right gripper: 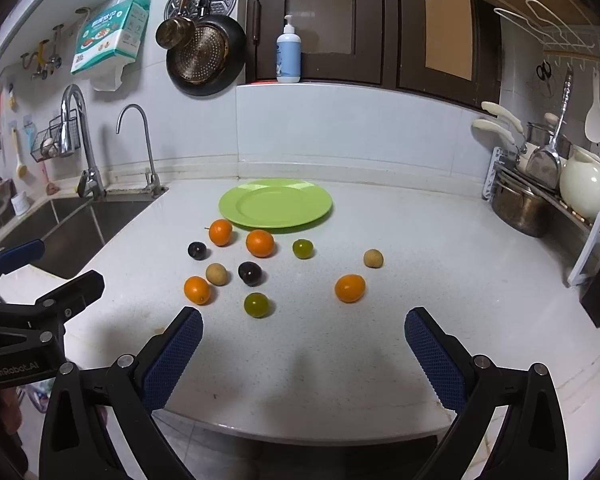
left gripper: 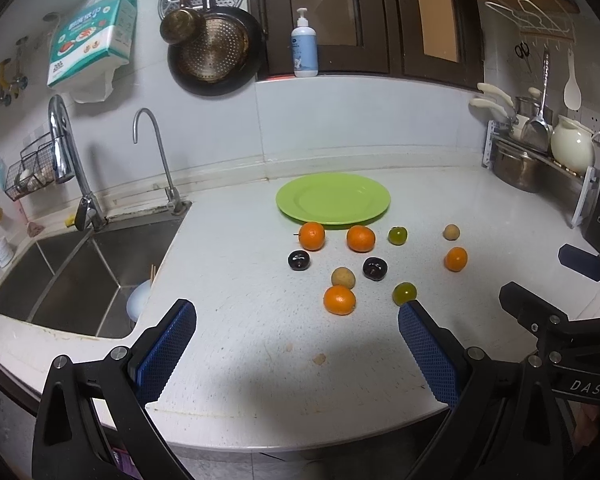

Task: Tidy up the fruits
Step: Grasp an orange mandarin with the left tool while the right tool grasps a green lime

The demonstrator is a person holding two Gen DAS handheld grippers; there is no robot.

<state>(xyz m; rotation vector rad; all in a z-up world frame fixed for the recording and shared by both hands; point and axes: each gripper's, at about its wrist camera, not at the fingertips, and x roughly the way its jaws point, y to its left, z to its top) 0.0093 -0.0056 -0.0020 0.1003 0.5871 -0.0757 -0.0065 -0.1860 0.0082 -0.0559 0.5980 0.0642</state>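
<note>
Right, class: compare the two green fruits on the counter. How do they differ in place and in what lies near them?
1. The far green fruit lies close to the green plate; the near green fruit lies closest to the right gripper.
2. The far one has an orange on its left; the near one sits just in front of a dark plum.
Both are small, round, and rest on the counter, off the plate.

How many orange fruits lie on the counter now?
4. Two oranges sit just before the green plate: and. One lies nearest, at left; one lies alone, at right. None seems hidden.
</note>
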